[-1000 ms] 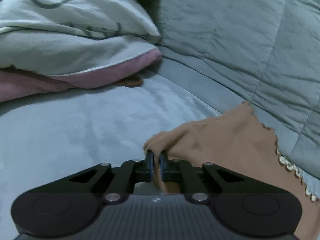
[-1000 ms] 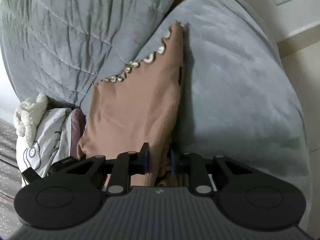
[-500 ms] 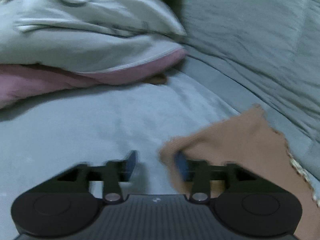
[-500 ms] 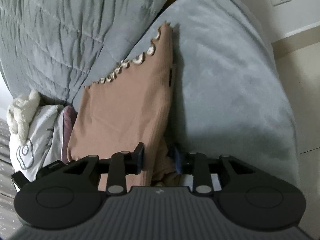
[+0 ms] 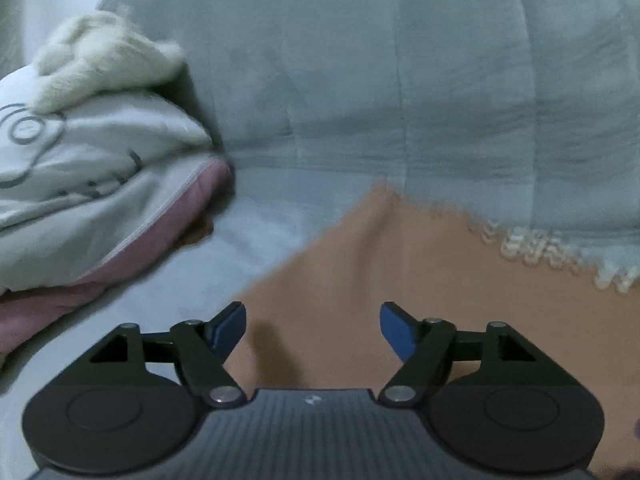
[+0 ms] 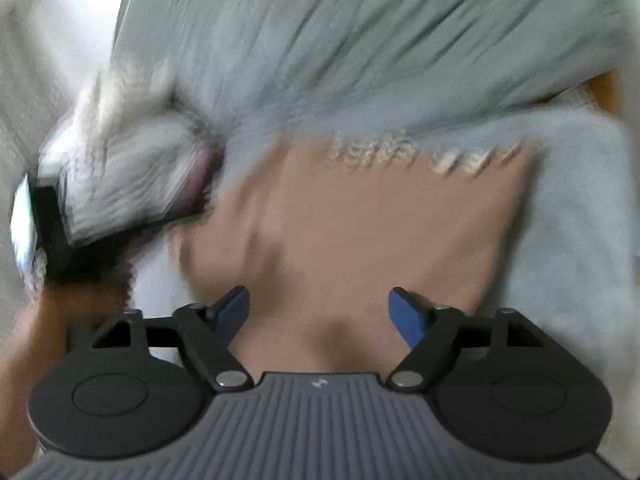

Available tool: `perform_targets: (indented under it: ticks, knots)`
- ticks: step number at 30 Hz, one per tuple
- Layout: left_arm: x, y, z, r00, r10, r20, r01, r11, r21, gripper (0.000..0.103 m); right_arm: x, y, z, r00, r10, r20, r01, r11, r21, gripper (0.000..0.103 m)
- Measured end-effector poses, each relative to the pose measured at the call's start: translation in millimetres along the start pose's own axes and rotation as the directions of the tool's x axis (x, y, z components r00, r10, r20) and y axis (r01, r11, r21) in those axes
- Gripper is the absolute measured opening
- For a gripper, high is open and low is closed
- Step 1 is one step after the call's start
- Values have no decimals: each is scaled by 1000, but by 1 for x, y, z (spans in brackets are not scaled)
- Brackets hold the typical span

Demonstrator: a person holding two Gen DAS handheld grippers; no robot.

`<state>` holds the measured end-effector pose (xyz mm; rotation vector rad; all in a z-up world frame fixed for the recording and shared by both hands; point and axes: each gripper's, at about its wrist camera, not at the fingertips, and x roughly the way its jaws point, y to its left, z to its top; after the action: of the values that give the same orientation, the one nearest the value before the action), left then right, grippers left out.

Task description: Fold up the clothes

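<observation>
A second before, both grippers pinched the brown garment [image 5: 360, 280]. Now our left gripper [image 5: 312, 326] and right gripper [image 6: 319, 312] were opening wide, empty; it lay on the sofa [image 5: 360, 80] at 12 o'clock.

No readable text is showing in either view.
A small pale logo mark is sitting on each gripper body, on the left gripper [image 5: 312, 330] and on the right gripper [image 6: 319, 314], but it is not forming any letters. Grey line drawing is showing on the white garment [image 5: 92, 168]; no word can be read in it.
</observation>
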<state>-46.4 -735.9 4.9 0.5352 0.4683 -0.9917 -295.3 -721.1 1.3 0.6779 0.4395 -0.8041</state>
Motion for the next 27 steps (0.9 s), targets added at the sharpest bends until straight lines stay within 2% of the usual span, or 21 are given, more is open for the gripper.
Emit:
perform_targets:
  ticks: [1,2,3,4,5,7,8,11,15,17,19,22,27]
  knots:
    - [8,6,-5,1000,8,-20,-9,999,-31,90,3,-4,-4,1000,-25,1,25,999,-39,73]
    - [9,13,-6,1000,-4,-23,2,997,-77,92,4,-11,-2,999,-37,3,37,999,-28,62]
    - [11,25,-7,999,-21,-32,16,989,-146,93,-1,-21,3,998,-66,18,66,998,20,57]
    - [11,35,-7,998,-38,-42,29,979,-202,93,-7,-32,7,994,-105,34,102,992,74,57]
    - [6,42,-5,998,-38,-42,28,975,-220,93,-14,-42,11,978,-202,61,194,974,119,67]
    - [-13,47,0,999,37,1,-37,981,-191,93,-24,-53,12,913,-394,100,372,909,186,87]
    - [-22,49,2,997,73,14,-69,980,-187,93,-29,-58,14,907,-407,108,377,900,220,87]
    - [-49,56,1,993,115,13,-109,967,-232,93,-45,-67,17,936,-327,133,278,915,293,87]
    - [-105,64,-19,983,180,-32,-182,945,-273,99,-50,-30,18,950,-259,172,212,944,251,92]
    - [-127,67,-31,975,207,-76,-220,933,-286,99,-43,-2,13,973,-177,147,143,966,216,99]
    - [-158,73,-49,967,230,-111,-253,920,-298,99,-36,23,4,993,-79,89,65,987,147,100]
    - [-216,78,-83,944,305,-124,-327,913,-244,99,-32,65,-13,999,20,32,-21,999,44,100]
    - [-287,110,-131,911,367,-187,-409,854,-322,99,-41,124,-45,994,103,-20,-104,991,-84,103]
